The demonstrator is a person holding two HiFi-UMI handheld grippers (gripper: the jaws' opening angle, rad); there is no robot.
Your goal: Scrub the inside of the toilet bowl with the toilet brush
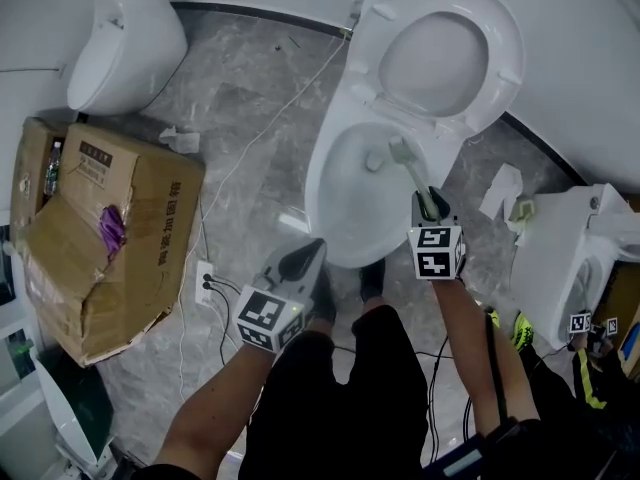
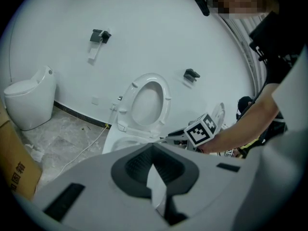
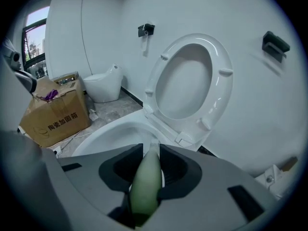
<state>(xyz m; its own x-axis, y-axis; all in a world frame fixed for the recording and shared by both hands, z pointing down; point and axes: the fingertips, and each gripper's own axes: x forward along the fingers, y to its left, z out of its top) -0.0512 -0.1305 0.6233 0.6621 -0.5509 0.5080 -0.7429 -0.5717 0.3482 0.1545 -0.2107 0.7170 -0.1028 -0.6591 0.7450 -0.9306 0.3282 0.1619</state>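
The right gripper is clamped tight on the pale green handle of the toilet brush, whose head sits inside the toilet bowl. The left gripper, jaws together and empty, hovers beside the bowl's near rim.

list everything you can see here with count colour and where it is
toilet: 1, white, centre, seat raised
toilet brush: 1, pale green, head inside the bowl
other toilets: 2, white, far left and right edge
cardboard box: 1, brown, floor at left
cables: several, white and black, floor left of toilet
paper scraps: 2, white, floor
wall fittings: 2, dark, white wall
left tongs: 1, grey, shut, empty, by bowl's front
right tongs: 1, grey, shut on toilet brush
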